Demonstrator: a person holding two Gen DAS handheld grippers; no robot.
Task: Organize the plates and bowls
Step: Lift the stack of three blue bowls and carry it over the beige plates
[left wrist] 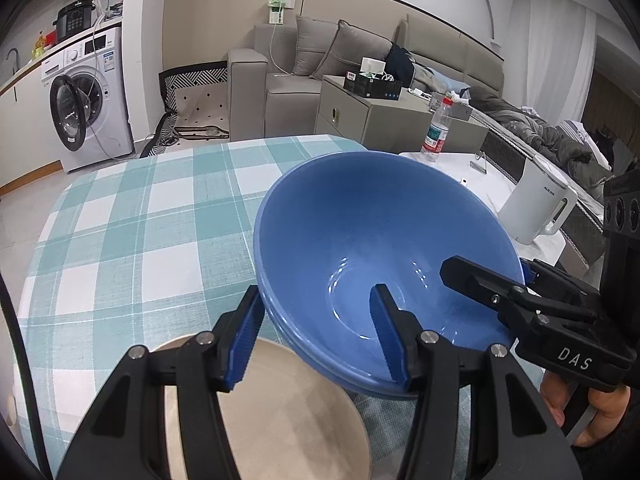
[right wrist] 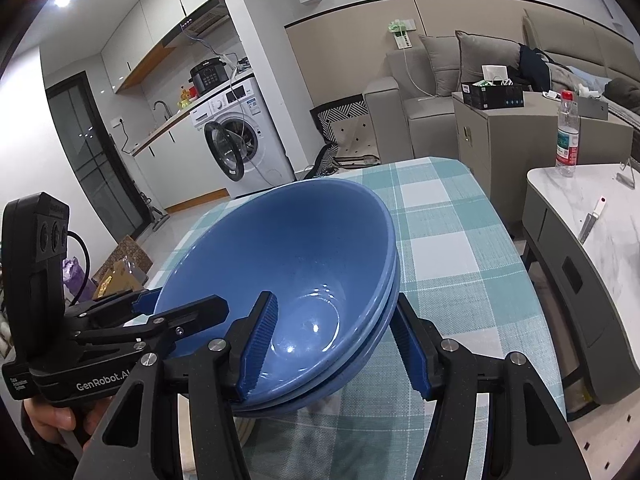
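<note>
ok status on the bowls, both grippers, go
Left gripper and right gripper each clamped over the rim of the stacked blue bowls, opposite sides. Stack tilted, held above the checked tablecloth. Beige plate below. Nothing in the way.

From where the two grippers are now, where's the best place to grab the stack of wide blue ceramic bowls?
Grip the stack of wide blue ceramic bowls by the rim wall, from two opposite sides, one finger inside and one outside. The flared, steep walls are too wide to span, and the nested rims give a thin edge. The left gripper and right gripper already straddle it so.
</note>
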